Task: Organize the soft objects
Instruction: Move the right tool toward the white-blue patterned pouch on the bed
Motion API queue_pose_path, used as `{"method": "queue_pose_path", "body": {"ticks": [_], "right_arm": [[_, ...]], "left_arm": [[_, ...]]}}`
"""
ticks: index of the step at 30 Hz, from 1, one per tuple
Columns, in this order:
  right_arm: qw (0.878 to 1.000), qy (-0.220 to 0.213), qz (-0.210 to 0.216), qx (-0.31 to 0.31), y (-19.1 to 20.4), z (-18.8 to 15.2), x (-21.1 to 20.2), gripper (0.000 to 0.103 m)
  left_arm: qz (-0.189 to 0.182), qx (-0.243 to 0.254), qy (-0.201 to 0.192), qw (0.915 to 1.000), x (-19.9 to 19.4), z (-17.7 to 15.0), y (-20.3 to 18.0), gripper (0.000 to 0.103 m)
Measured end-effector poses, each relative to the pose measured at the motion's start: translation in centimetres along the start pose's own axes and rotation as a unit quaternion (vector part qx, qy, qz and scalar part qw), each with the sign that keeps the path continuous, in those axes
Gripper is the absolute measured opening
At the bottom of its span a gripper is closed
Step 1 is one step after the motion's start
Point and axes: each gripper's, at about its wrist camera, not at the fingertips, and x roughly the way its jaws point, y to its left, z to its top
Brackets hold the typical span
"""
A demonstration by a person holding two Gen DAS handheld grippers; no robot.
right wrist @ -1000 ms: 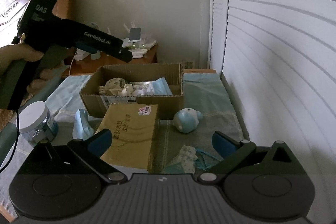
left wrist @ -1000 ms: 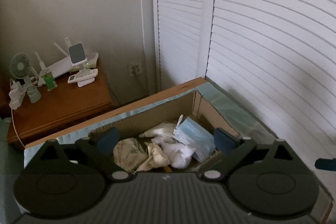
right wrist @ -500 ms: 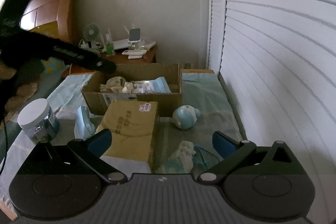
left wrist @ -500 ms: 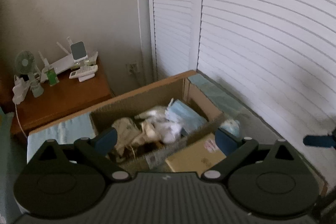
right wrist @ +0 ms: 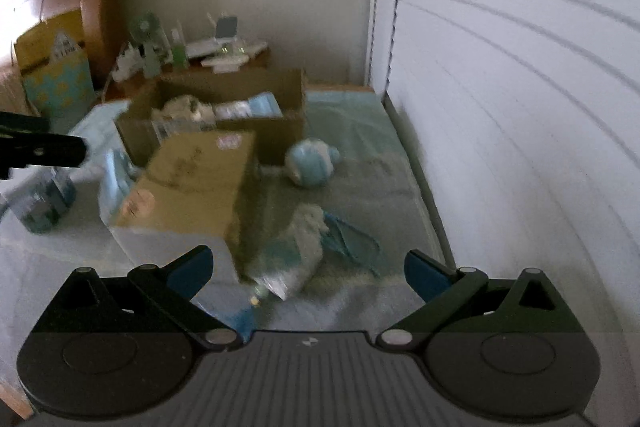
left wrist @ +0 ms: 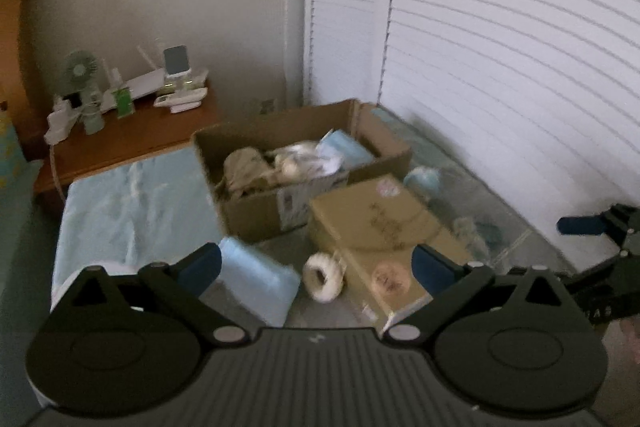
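Both grippers wide open, empty. Crumpled packet (right wrist: 298, 255) lies at 12 o'clock off right gripper (right wrist: 308, 271), nearer arm. Cardboard box (right wrist: 224, 115) beyond, 11 o'clock.

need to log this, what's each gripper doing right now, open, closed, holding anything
left gripper: open, nothing between its fingers.
right gripper: open, holding nothing, above a clear plastic bag on the table.

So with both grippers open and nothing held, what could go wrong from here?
The crumpled plastic bag lies against blue mesh; the right gripper might snag both. The closed tan box stands close beside it and could get bumped. The open cardboard box already looks heaped, so another soft item may spill over its rim.
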Motion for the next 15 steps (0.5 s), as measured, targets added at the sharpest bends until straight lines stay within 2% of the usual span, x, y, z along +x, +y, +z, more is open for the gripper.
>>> {"method": "queue_pose_path", "body": {"ticks": [3, 8, 15], "right_arm": [[1.000, 0.016, -0.018, -0.013, 0.1, -0.8, 0.8, 0.103], [0.999, 0.036, -0.020, -0.025, 0.5, -1.7, 2.4, 0.103], [0.997, 0.054, -0.021, -0.046, 1.4, -2.4, 5.0, 0.103]], "left_arm": [[0.016, 0.002, 0.001, 0.9999, -0.1, -1.5, 0.0, 0.101], [0.034, 0.010, 0.013, 0.9993, 0.7, -3.1, 0.0, 0.101], [0.036, 0.007, 0.033, 0.9988, 2.1, -4.2, 0.5, 0.101]]}}
